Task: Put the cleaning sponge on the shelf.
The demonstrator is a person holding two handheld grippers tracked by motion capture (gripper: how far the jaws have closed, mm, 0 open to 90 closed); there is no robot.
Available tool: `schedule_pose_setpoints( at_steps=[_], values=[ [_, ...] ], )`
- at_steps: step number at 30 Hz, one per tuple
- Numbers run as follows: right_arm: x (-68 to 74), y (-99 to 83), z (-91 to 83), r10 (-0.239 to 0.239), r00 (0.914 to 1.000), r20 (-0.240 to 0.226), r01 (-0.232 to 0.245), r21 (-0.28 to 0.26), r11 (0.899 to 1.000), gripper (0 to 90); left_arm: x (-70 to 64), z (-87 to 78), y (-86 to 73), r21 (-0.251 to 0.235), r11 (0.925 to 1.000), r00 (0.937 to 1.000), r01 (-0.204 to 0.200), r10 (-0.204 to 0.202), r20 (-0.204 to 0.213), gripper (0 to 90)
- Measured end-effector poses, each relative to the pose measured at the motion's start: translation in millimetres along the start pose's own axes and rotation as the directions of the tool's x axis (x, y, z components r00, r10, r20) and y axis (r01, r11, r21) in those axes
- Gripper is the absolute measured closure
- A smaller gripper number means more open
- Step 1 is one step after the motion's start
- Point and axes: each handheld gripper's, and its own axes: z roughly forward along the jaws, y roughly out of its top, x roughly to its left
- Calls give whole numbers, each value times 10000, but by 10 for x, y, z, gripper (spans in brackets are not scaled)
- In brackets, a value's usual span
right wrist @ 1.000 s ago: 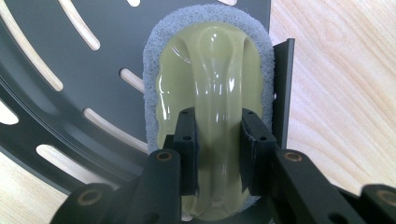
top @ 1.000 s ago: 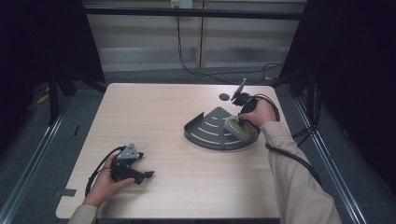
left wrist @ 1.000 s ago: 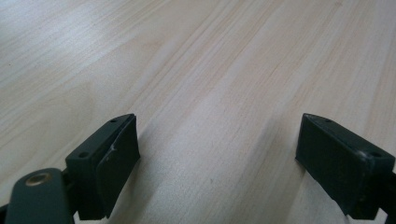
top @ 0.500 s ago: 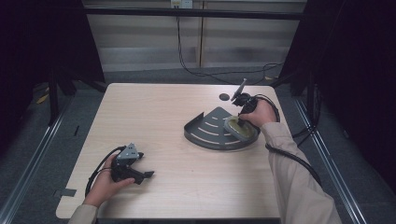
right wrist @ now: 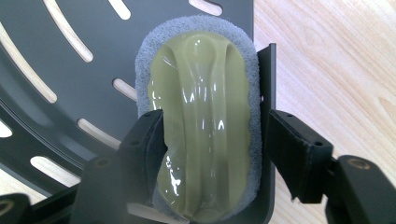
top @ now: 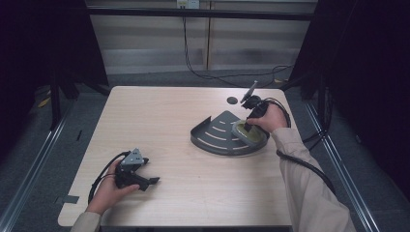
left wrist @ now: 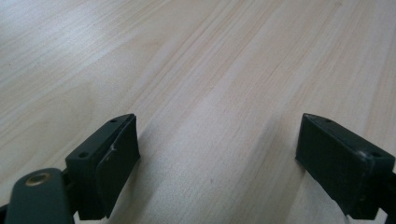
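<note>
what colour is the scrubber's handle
Glossy olive green handle on a grey scrubber pad; clearest in the right gripper view.

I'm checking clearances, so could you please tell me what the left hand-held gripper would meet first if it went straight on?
Probably only bare table; the left hand-held gripper is open and nothing lies ahead in its view.

Nothing here carries writing I can read. No labels, brands or numbers show on any surface, from where I stand.
</note>
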Motion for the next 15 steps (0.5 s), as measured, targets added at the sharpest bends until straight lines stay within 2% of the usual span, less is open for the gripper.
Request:
schedule_pose_setpoints(
  at_steps=[5, 15],
  values=[
    [16, -9, -26, 100, 9999, -73, -102, -160, 9998, 303, 0, 0, 0, 0, 10000, 10000, -2, 2, 2, 129],
    [37, -47, -98, 54, 9998, -206, -63, -458, 9989, 258, 0, 0, 0, -2, 10000, 10000, -5, 5, -6, 129]
  ],
)
